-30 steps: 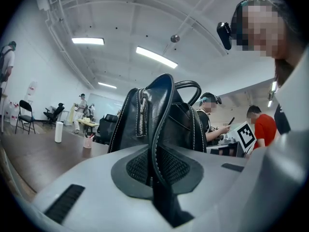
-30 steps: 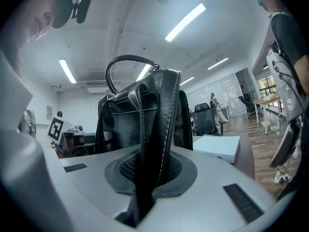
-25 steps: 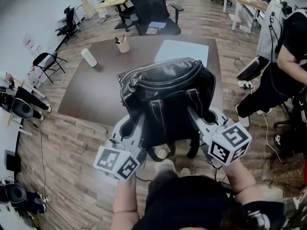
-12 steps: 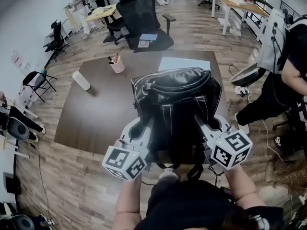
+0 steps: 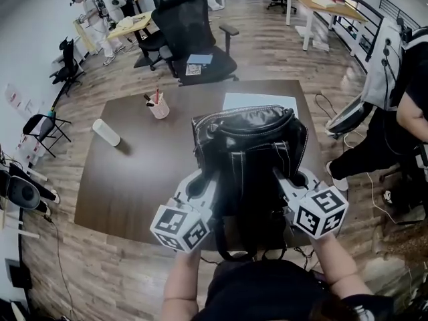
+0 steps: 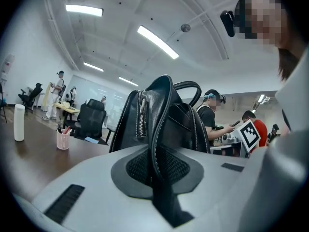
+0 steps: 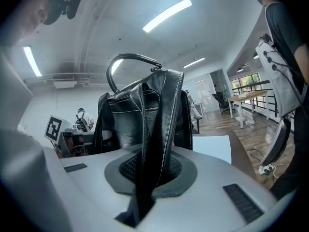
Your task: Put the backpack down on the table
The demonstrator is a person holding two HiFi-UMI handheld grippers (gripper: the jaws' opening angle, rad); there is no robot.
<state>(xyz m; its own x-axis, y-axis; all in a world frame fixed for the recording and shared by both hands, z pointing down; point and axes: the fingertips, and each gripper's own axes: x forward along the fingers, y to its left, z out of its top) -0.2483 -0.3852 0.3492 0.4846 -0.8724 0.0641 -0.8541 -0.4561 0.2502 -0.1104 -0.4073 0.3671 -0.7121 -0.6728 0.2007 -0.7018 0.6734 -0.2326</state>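
well, one black backpack (image 5: 249, 154) was held upright by two tongs over the near right part of the dark tabletop (image 5: 134, 179) — whether its base touched the wood could not be told. the left tongs (image 5: 199, 182) were pressed together on the left strap (image 6: 155, 144), which ran down between the mesh pads; the right tongs (image 5: 287, 179) pinched the right strap (image 7: 157, 129) the same way. two straps, one in each.

three other things stood on the tabletop: one pink cup (image 5: 159, 108) toward the far edge, one white cylinder (image 5: 107, 132) upright near the left edge, and one white sheet (image 5: 257, 101) lying at the far edge just behind the backpack. the cup held a few pens; their number was too small to count. the cup and the cylinder stood well apart from the backpack, with bare wood between them and the near edge — the widest open stretch. a black office chair (image 5: 194, 32) stood beyond the far edge, and a person (image 5: 408, 92) stood beside the right edge.
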